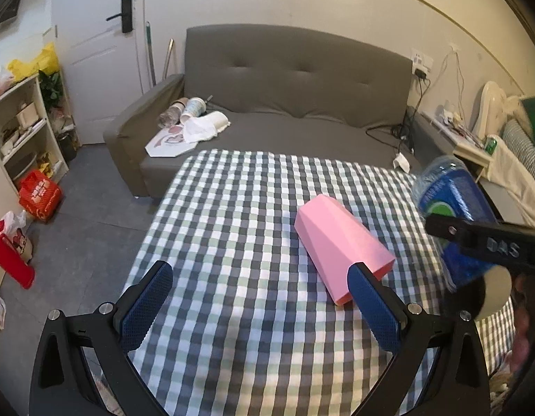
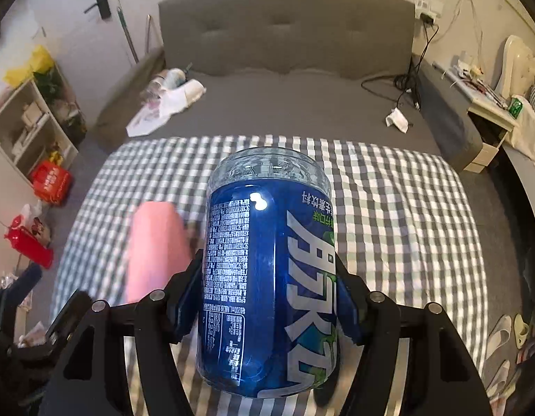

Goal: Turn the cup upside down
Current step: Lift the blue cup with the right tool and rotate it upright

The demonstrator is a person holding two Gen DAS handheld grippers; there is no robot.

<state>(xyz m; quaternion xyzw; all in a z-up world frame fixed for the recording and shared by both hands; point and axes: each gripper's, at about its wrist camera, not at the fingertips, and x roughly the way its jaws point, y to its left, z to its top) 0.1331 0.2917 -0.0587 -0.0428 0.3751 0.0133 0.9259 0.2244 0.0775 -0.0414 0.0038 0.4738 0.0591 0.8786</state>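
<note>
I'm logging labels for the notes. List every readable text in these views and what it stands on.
"DAS": on the right tongs' black arm, seen from the left wrist.
Large white Chinese logo on the blue bottle: upside down, not legible to me.
Bottle's fine print: too small.
Red bag print: blurred.
Pink cup: no text.

Grey sofa (image 1: 285, 104) seen behind checkered surface (image 1: 232, 225); paper cups (image 1: 201, 111) on its left seat; white shelf (image 1: 21, 128) far left.

You're in a home living room: grey sofa (image 1: 267, 104) ahead, white door (image 1: 94, 52), cluttered shelf (image 1: 21, 128), slippers (image 2: 503, 332) on the floor, checkered tabletop (image 1: 250, 208).
</note>
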